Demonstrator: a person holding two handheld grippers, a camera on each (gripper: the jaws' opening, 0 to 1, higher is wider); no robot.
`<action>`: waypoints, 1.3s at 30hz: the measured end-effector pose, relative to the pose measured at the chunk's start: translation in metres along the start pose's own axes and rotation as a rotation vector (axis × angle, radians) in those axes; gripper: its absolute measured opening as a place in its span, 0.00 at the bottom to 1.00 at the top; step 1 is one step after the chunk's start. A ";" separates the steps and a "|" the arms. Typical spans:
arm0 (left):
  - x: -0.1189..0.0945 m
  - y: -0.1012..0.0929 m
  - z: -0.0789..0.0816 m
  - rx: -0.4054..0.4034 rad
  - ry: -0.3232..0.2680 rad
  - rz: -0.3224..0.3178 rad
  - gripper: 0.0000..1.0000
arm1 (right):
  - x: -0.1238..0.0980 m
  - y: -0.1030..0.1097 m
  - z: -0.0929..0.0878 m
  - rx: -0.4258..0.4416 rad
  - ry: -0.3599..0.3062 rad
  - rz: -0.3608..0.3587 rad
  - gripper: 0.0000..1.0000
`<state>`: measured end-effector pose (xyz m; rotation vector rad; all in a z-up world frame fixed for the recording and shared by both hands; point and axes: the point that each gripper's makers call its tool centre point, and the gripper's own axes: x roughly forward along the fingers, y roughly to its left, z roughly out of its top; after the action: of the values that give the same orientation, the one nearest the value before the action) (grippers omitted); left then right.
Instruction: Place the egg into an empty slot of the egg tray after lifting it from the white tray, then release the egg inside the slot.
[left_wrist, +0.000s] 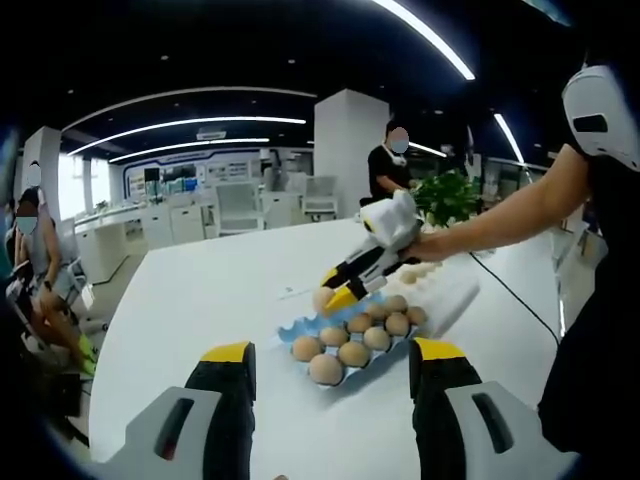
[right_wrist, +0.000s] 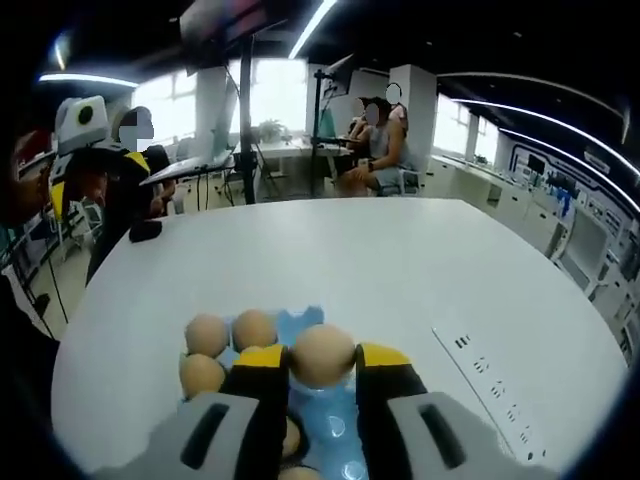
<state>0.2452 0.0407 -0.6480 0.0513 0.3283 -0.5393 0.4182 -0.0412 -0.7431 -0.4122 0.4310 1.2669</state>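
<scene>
My right gripper (right_wrist: 322, 362) is shut on a tan egg (right_wrist: 322, 355), held over bare blue slots of the egg tray (right_wrist: 330, 420). Three other eggs (right_wrist: 208, 332) sit in the tray to the left of the jaws. In the left gripper view the right gripper (left_wrist: 336, 287) reaches in from the right with the egg (left_wrist: 320, 298) at the far left corner of the blue egg tray (left_wrist: 290, 330), which holds several eggs (left_wrist: 353, 352). The white tray (left_wrist: 452, 297) lies just behind it with more eggs. My left gripper (left_wrist: 334, 352) hangs open in front of the tray, with nothing between its jaws.
Everything rests on a broad white table (left_wrist: 200, 290). A black cable (left_wrist: 520, 300) runs across it at the right, and a socket strip (right_wrist: 480, 370) is set into the top. A small black object (right_wrist: 145, 230) lies near the far edge. People sit and stand beyond the table.
</scene>
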 end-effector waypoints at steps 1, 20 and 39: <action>0.000 0.000 0.000 0.000 0.000 0.000 0.62 | 0.001 0.001 0.001 0.001 -0.001 0.003 0.26; -0.003 0.008 -0.002 -0.002 -0.003 0.001 0.62 | 0.025 0.011 0.009 -0.017 0.004 0.028 0.26; -0.002 0.013 -0.006 -0.010 0.002 0.008 0.62 | 0.054 0.013 0.000 -0.013 0.032 0.027 0.26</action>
<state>0.2479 0.0536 -0.6538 0.0436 0.3330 -0.5293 0.4189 0.0057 -0.7724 -0.4395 0.4572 1.2916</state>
